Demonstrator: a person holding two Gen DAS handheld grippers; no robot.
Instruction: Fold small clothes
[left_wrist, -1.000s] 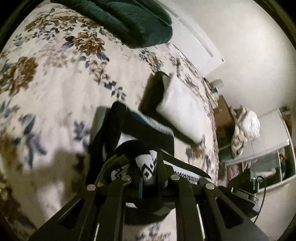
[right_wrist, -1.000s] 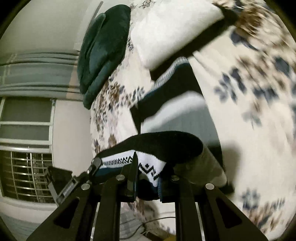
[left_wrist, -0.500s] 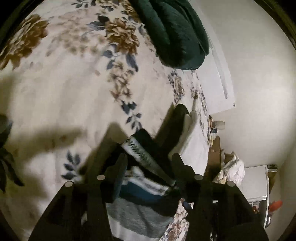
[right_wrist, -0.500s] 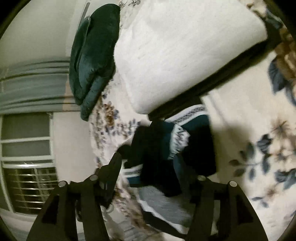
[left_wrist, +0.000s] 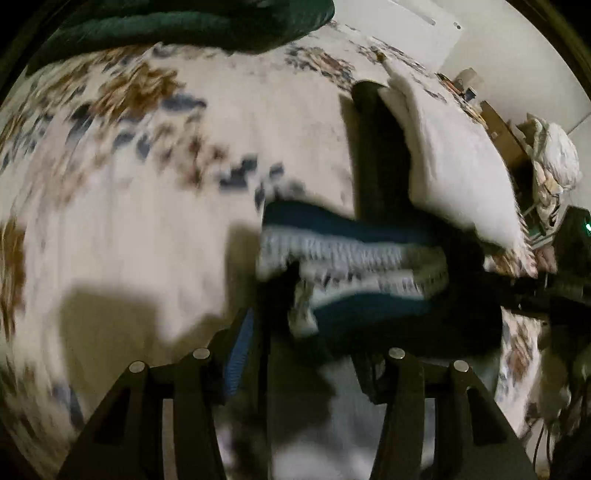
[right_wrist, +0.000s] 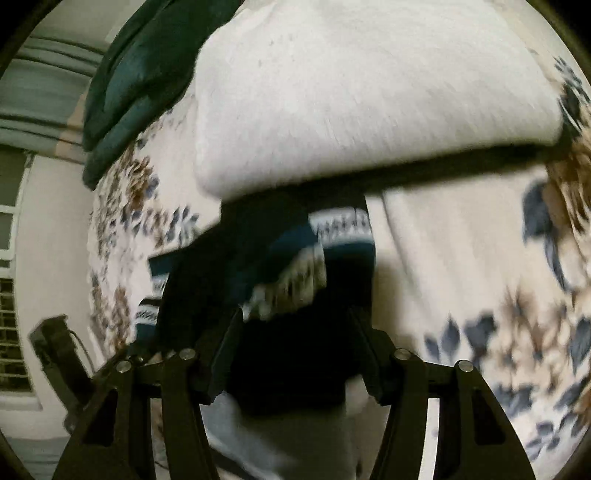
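A small knit garment with dark blue, white and black patterned bands lies folded on the floral bedspread. It also shows in the right wrist view. My left gripper is open, its fingers standing on either side of the garment's near edge. My right gripper is open too, over the garment's black part. Both views are blurred by motion.
A folded white cloth on a dark one lies just beyond the garment; it fills the top of the right wrist view. A dark green blanket lies at the far end of the bed. Furniture and clutter stand beyond the bed's right edge.
Both grippers were shut on the garment's folded edge a second ago. They have opened and let it drop onto the bed, and both now sit low over it.
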